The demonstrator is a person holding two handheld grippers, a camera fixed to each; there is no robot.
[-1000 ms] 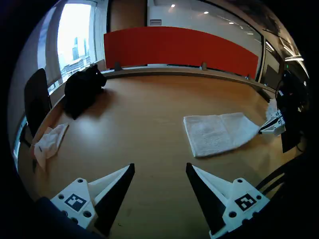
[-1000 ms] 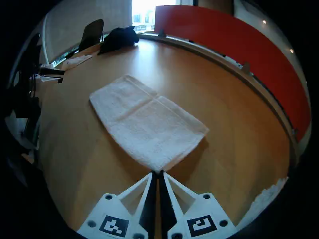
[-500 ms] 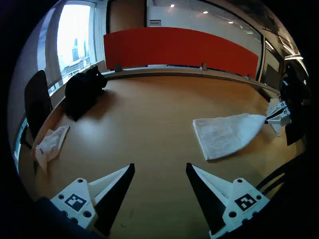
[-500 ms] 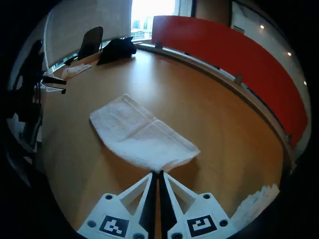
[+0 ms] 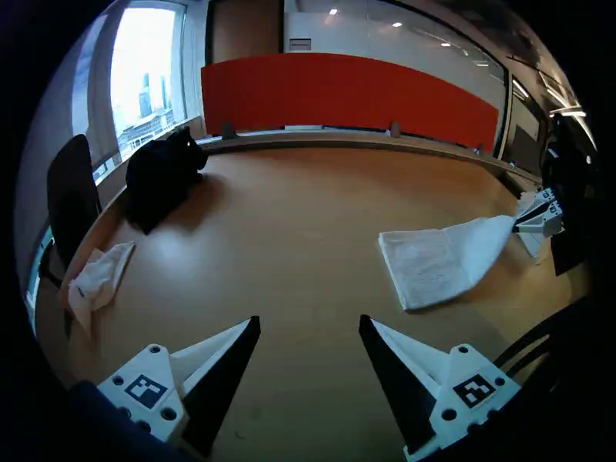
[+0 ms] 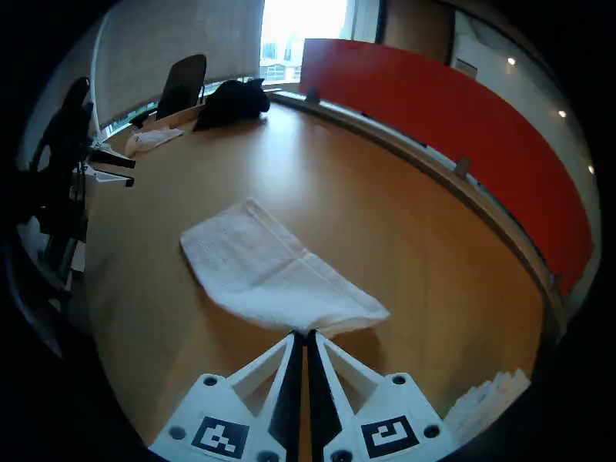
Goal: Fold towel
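While the smooth, curved wooden table (image 5: pixel 292 215) meets a red partition (image 5: pixel 346 88), the right gripper (image 6: pixel 306 337) pinches a lifted corner of the nubby white towel (image 6: pixel 262 269) lying there; the left gripper (image 5: pixel 308 331) hovers, fingers spread.

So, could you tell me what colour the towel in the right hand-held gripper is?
The towel is plain white, clearest in the right gripper view.
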